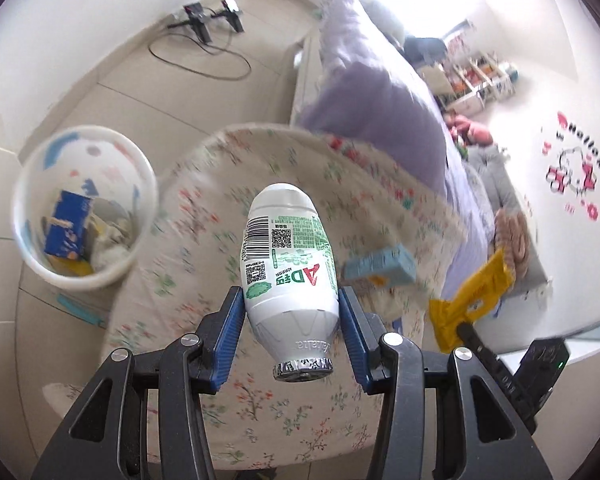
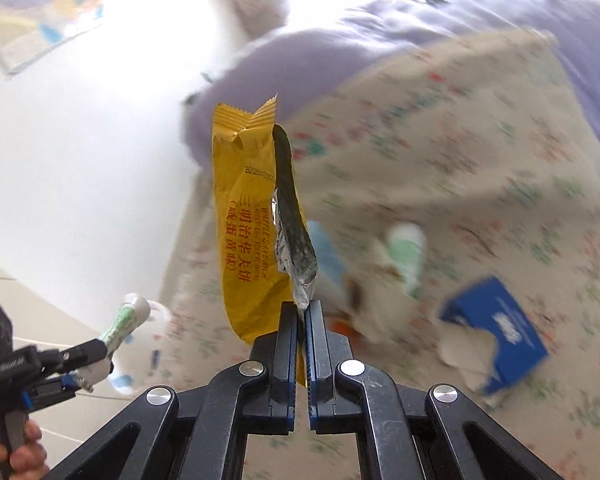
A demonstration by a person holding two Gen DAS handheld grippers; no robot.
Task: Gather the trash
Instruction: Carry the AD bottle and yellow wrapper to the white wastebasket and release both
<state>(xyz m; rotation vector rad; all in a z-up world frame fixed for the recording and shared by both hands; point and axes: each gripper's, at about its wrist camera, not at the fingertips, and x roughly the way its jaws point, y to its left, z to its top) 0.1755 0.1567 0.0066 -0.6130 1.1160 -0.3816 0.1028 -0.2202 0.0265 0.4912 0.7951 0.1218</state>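
Observation:
My left gripper (image 1: 291, 300) is shut on a white plastic drink bottle (image 1: 288, 264) with green print, its foil cap toward the camera, held above the floral bed cover. The white trash bin (image 1: 84, 204) stands on the floor at the left and holds several scraps, among them a blue box. My right gripper (image 2: 301, 308) is shut on the torn edge of a yellow snack wrapper (image 2: 248, 232), lifted off the bed. That wrapper (image 1: 472, 296) also shows at the right of the left wrist view. In the right wrist view the bottle (image 2: 126, 322) in the left gripper appears low on the left.
On the floral bed cover (image 2: 480, 152) lie a torn blue carton (image 2: 500, 332), a small green-and-white bottle (image 2: 406, 256) and a light blue box (image 1: 380, 266). A purple quilt (image 1: 380, 112) is piled behind. Cables and black stands (image 1: 204, 24) sit on the tiled floor by the wall.

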